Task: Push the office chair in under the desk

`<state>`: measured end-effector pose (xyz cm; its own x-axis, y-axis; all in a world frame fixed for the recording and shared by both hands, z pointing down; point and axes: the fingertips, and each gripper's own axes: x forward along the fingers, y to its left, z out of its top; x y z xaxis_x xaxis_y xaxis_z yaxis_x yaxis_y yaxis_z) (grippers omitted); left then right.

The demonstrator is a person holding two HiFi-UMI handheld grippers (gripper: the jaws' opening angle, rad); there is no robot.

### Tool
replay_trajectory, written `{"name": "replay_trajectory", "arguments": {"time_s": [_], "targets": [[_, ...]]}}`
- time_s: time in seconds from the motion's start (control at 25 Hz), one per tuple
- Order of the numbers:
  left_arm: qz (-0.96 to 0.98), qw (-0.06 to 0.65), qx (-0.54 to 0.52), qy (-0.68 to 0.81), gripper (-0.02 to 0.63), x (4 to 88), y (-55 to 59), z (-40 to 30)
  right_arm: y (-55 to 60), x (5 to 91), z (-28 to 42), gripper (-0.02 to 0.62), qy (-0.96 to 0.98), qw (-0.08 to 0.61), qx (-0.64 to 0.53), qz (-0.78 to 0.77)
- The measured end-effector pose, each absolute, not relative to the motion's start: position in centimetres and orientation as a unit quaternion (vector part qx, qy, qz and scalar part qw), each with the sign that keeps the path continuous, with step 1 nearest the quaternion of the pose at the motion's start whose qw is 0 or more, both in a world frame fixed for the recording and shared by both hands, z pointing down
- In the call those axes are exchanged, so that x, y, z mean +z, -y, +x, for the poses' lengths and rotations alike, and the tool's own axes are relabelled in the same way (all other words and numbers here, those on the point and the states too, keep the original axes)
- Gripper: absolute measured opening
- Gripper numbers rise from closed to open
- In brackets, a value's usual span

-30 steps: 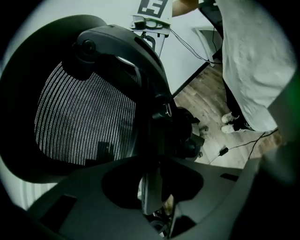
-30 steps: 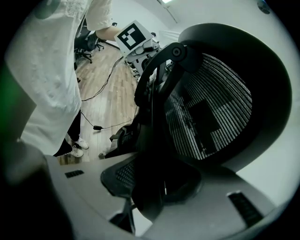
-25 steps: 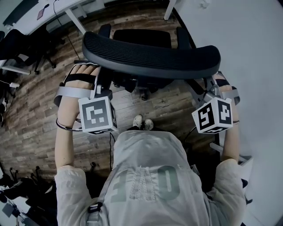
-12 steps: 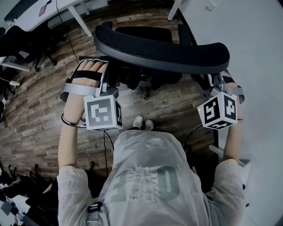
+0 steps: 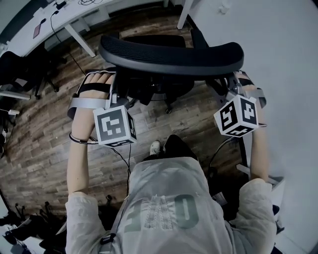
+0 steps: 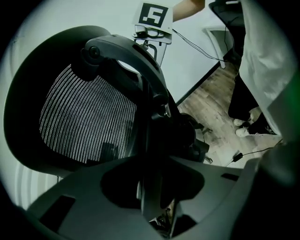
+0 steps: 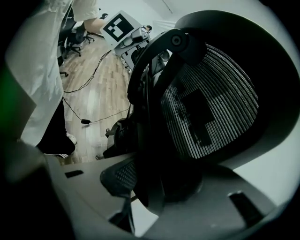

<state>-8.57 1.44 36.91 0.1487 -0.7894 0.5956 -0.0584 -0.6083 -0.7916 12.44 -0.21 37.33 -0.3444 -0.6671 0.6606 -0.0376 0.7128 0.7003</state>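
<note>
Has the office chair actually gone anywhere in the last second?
Yes. The chair has rolled forward, away from the person: in the head view its seat and armrest now sit closer to the white desk leg at the top.

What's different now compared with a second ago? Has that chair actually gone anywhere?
The office chair has rolled a little way forward, away from the person, who has stepped after it: one leg now reaches ahead where two shoes stood side by side. Nothing was taken hold of or let go. The left gripper and right gripper stay closed on the two sides of the chair's back, and the white desk stays at the right.
</note>
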Motion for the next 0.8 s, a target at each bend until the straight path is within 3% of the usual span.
{"name": "replay_trajectory", "arguments": {"time_s": [0.8], "targets": [[-0.649,0.268,-0.622,-0.347,0.144,37.1,13.9,-7.2,17.9,37.5,13.5,0.132,0.790,0.485,-0.324,0.188]]}}
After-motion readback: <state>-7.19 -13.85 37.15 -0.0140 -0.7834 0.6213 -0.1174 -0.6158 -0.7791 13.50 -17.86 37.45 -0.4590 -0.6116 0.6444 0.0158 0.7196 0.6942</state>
